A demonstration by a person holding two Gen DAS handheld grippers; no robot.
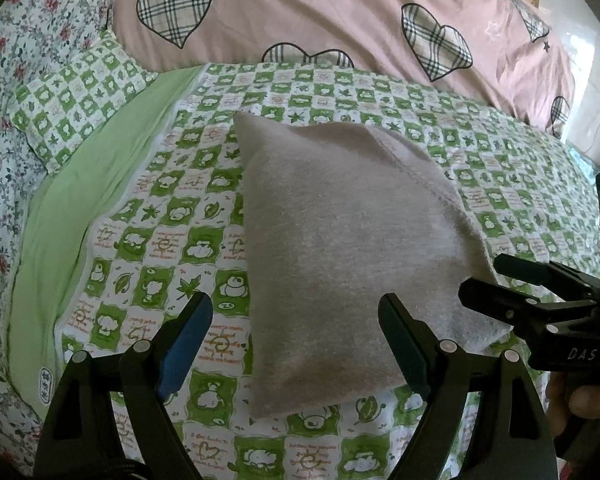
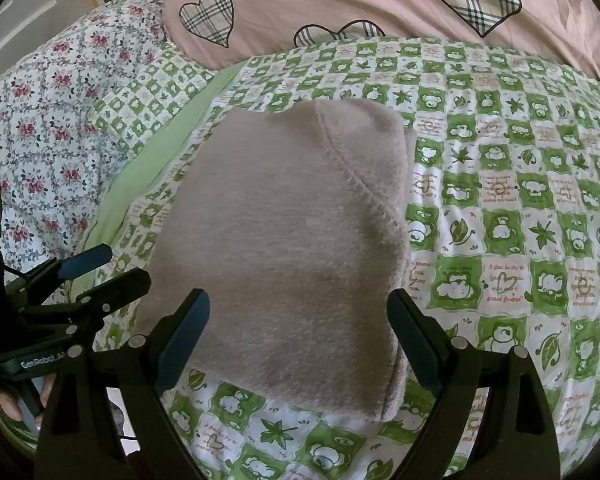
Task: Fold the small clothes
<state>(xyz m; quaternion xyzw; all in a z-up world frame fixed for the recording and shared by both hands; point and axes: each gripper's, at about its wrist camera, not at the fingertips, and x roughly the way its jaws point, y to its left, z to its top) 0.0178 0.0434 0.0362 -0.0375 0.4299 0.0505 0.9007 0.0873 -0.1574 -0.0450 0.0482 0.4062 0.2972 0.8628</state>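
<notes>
Nearest the left wrist camera, the left gripper point(image 1: 296, 344) is seen with its jaws spread wide and nothing held between them; the near left corner of the folded grey garment point(image 1: 340, 248) lies in the gap beneath, apparently untouched, though contact cannot be judged with certainty from this angle. In the right wrist view, the right gripper point(image 2: 298, 344) is likewise held wide open and empty above the near edge of the garment point(image 2: 284, 248). Each tool is also caught from the side by the other camera: the right gripper point(image 1: 484, 280) is seen at the garment's right edge, its fingers parted, and the left gripper point(image 2: 112, 268) at the garment's left edge. The garment is laid flat as a compact folded bundle, a stitched seam point(image 2: 356, 176) running across its far part, on a green-and-white checked sheet point(image 2: 500, 220). Farther back, a floral cover point(image 2: 48, 132) is seen to the left and a pink quilt with plaid hearts point(image 1: 320, 12) beyond.
</notes>
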